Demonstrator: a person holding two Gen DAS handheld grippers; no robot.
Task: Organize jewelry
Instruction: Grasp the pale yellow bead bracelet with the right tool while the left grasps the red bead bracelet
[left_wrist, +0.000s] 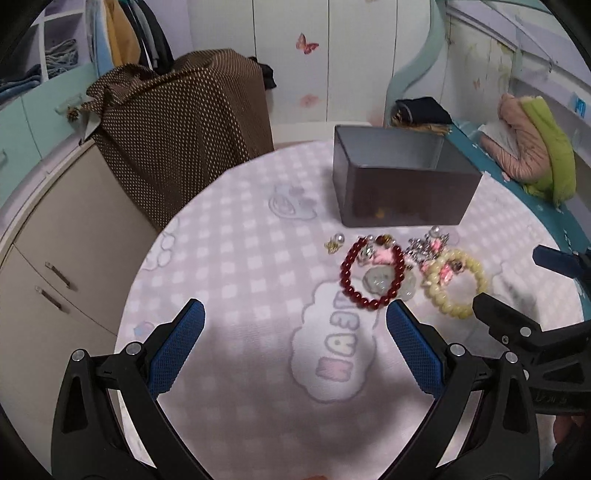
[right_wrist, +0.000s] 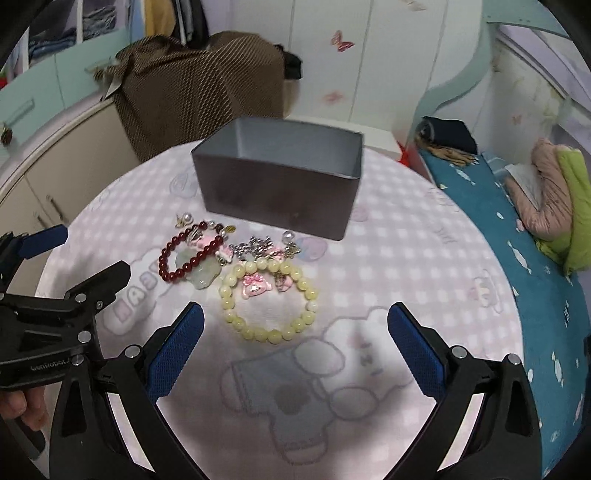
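Left wrist view: left gripper (left_wrist: 295, 314) spread wide, empty, above the checked tablecloth (left_wrist: 240, 266); red bead bracelet (left_wrist: 371, 275) just ahead, beside its right fingertip.

Right wrist view: right gripper (right_wrist: 295, 315) jaws apart, empty; yellow bead bracelet (right_wrist: 269, 301) between the fingertips; grey box (right_wrist: 280, 177) behind the jewelry.

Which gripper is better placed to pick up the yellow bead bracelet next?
Right. The yellow bead bracelet lies just ahead of the open right gripper, nearly between its fingers. The left gripper, also open, faces bare cloth, with the red bead bracelet nearer it.
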